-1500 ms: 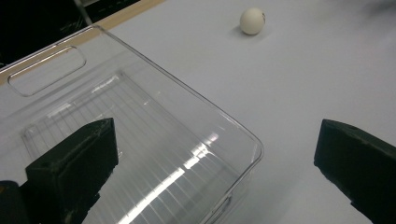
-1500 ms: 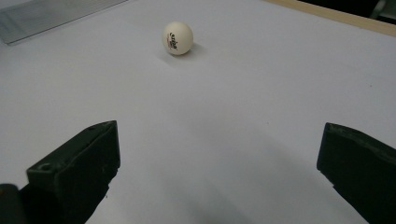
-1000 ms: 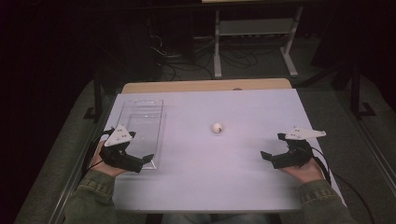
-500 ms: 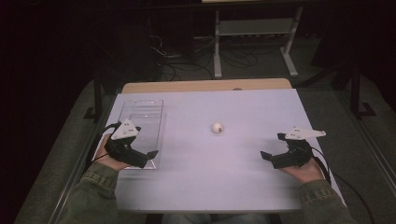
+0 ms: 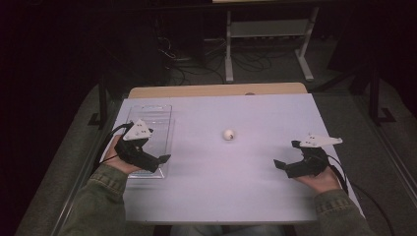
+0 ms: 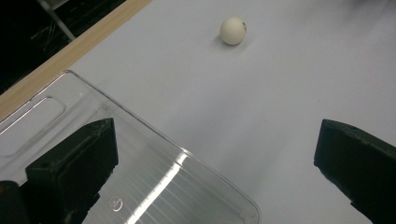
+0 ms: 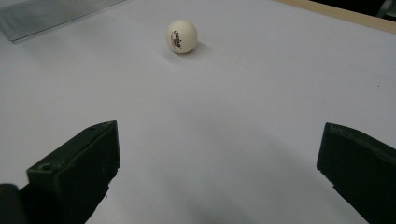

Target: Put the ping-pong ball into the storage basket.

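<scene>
A small white ball (image 5: 228, 134) with dark print rests alone mid-table. A clear, shallow plastic tray (image 5: 158, 117) lies flat at its nine o'clock, well apart.

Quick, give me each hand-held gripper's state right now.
Left hand-held gripper: open, holding nothing, over the clear tray.
Right hand-held gripper: open, holding nothing, aimed toward the ball.

The small white round ball (image 7: 182, 36) on the white table (image 7: 224, 140) carries a dark printed mark on its side, seen in the right gripper view, but the letters are too small and blurred to read. A faint embossed round sign sits in the clear plastic tray (image 6: 154, 186), unreadable.
</scene>
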{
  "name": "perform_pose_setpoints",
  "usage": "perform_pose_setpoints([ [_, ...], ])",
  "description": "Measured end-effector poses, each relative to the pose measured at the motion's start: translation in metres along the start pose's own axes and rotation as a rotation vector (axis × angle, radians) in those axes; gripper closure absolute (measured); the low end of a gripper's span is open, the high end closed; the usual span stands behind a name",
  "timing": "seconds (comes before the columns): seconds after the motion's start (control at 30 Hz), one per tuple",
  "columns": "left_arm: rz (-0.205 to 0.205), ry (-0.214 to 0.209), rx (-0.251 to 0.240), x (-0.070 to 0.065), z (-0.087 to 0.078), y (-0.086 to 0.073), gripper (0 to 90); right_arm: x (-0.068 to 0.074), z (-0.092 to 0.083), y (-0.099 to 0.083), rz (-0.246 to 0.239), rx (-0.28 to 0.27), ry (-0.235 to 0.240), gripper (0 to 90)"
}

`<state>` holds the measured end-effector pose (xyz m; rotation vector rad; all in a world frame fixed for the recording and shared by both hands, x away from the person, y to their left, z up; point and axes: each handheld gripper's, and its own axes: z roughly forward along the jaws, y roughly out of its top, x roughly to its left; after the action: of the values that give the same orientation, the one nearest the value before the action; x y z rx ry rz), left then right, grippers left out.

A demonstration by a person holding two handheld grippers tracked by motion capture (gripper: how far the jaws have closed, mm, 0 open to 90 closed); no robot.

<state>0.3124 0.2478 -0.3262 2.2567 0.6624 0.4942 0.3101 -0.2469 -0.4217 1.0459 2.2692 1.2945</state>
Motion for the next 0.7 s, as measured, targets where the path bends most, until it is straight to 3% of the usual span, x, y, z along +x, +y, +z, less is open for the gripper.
perform_pose_setpoints([
  [0.7, 0.045, -0.028, 0.018, 0.001, 0.011, 0.026, 0.0, 0.000, 0.000, 0.000, -0.002, -0.002, 0.000, 0.0],
])
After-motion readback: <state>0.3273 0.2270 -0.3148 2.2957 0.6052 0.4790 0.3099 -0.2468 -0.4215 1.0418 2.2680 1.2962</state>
